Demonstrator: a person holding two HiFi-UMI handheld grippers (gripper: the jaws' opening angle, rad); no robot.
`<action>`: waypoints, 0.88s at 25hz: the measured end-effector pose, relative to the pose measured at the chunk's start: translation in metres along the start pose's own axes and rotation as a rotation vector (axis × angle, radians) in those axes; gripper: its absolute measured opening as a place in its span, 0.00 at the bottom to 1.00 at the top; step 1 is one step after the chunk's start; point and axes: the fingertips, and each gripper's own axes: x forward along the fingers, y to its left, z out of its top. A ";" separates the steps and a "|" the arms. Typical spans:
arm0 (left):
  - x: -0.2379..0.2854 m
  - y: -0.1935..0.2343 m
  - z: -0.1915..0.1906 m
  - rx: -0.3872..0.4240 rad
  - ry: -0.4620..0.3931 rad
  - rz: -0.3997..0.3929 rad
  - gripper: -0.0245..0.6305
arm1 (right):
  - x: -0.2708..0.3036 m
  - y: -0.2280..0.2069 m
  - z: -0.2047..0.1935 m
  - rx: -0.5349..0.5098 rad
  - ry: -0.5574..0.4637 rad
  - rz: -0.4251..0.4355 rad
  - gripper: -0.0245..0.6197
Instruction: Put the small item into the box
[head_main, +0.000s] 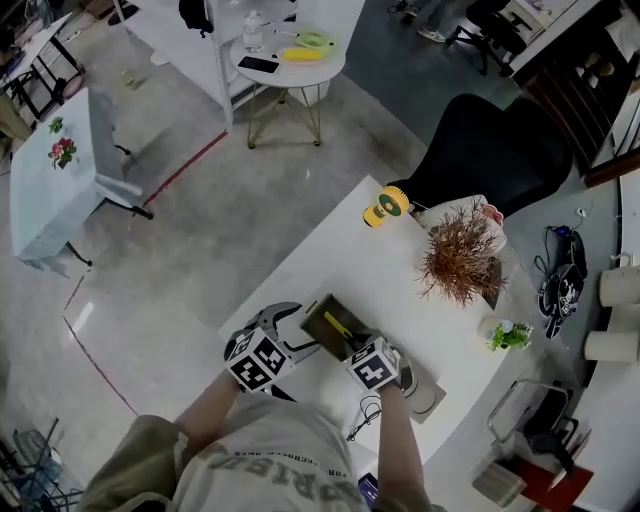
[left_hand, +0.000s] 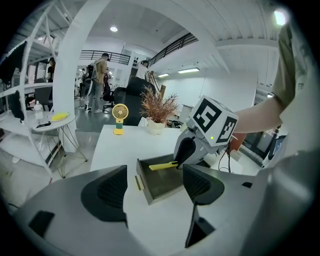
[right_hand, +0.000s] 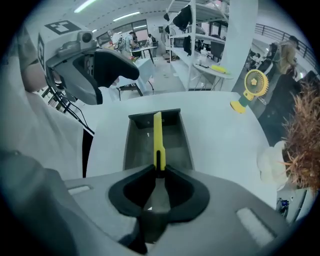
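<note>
An open grey box (head_main: 318, 318) with a small brass handle lies on the white table (head_main: 340, 240). My right gripper (head_main: 354, 346) is shut on the end of a thin yellow stick (right_hand: 158, 134), and the rest of the stick reaches out over the inside of the box (right_hand: 136, 147). In the left gripper view the yellow stick (left_hand: 162, 166) hangs level above the box (left_hand: 155, 186) from the right gripper (left_hand: 184, 151). My left gripper (left_hand: 155, 184) stands at the box's handle end with its jaws wide apart and nothing between them. It also shows in the head view, where the left gripper (head_main: 292, 336) sits left of the box.
A yellow desk fan (head_main: 385, 206) and a dried plant in a white pot (head_main: 460, 250) stand at the table's far end, with a black chair (head_main: 490, 150) behind. A small green plant (head_main: 508, 335) is at the right. A cable (head_main: 365, 415) lies near the front edge.
</note>
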 end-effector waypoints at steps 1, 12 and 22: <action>0.000 0.000 -0.001 -0.002 0.003 0.000 0.55 | 0.003 0.000 -0.001 -0.002 0.015 0.004 0.13; -0.001 0.004 -0.010 -0.013 0.029 -0.012 0.55 | 0.020 0.002 -0.007 0.014 0.151 0.026 0.13; 0.003 0.006 -0.013 -0.021 0.041 -0.028 0.55 | 0.027 0.001 -0.009 0.021 0.227 0.032 0.13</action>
